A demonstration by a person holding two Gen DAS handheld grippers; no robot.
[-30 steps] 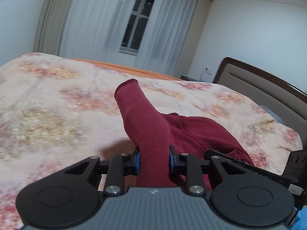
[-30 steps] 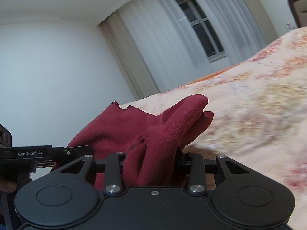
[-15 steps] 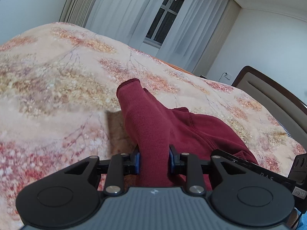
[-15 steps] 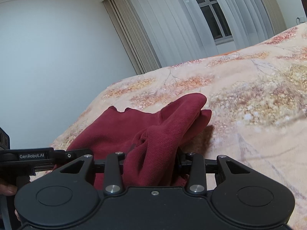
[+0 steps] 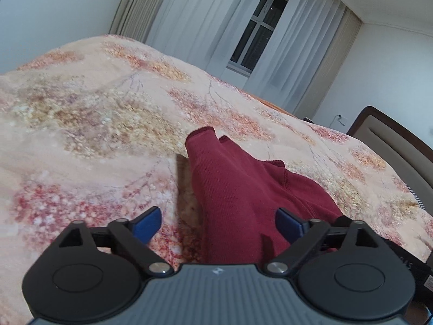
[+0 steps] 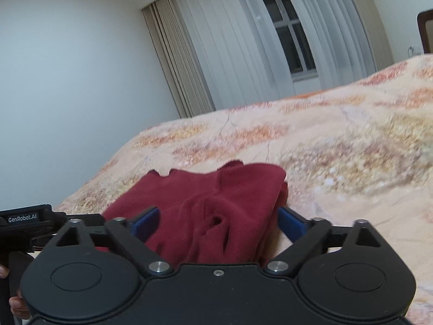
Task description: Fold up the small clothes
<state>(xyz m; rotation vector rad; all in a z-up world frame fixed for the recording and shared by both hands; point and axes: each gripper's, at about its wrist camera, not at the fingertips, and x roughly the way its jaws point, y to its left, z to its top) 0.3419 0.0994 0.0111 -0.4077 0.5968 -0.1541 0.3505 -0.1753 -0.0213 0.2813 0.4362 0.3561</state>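
A dark red knit garment (image 5: 232, 189) lies on the floral bedspread (image 5: 94, 135). In the left wrist view one of its sleeves runs forward from between the fingers of my left gripper (image 5: 217, 222). The jaws are opening and stand wide, with the blue pads (image 5: 147, 223) clear of the cloth on both sides. In the right wrist view a bunched fold of the red garment (image 6: 216, 205) lies between the fingers of my right gripper (image 6: 216, 220). Its jaws are opening too, and the cloth rests loose between the pads.
The bedspread (image 6: 338, 146) stretches far ahead and to both sides. A brown headboard (image 5: 397, 140) rises at the right of the left wrist view. Curtains and a window (image 5: 257, 35) stand behind the bed. The left gripper's body (image 6: 24, 222) and a hand (image 6: 16, 304) show at the right view's left edge.
Both grippers have spread their jaws wide and let go of the red cloth. The garment has dropped lower onto the bedspread, and both hands have come down closer to the bed.
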